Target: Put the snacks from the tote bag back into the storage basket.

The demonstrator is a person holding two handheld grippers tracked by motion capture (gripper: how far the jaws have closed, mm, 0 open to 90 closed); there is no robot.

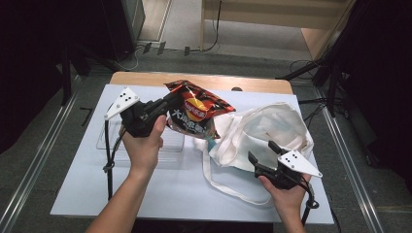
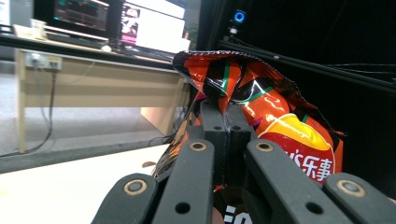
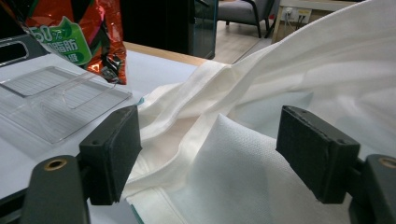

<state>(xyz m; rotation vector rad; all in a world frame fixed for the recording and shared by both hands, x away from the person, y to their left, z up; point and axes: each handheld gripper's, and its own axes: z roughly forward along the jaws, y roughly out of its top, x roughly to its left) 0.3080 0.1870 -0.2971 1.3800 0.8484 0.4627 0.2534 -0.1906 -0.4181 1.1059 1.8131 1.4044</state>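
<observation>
Left hand-held gripper: jaws clamped on 1 orange crisp bag, raised above the desk. Right hand-held gripper: jaws spread wide at 1 white tote bag.

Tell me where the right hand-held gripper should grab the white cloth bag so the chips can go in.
Probably the near rim of the white cloth bag, coming in from the person's side. The right hand-held gripper is open with that folded hem between its jaws, so closing there and lifting should widen the mouth. The left hand-held gripper holds the chip bag in the air just beside the opening.
</observation>
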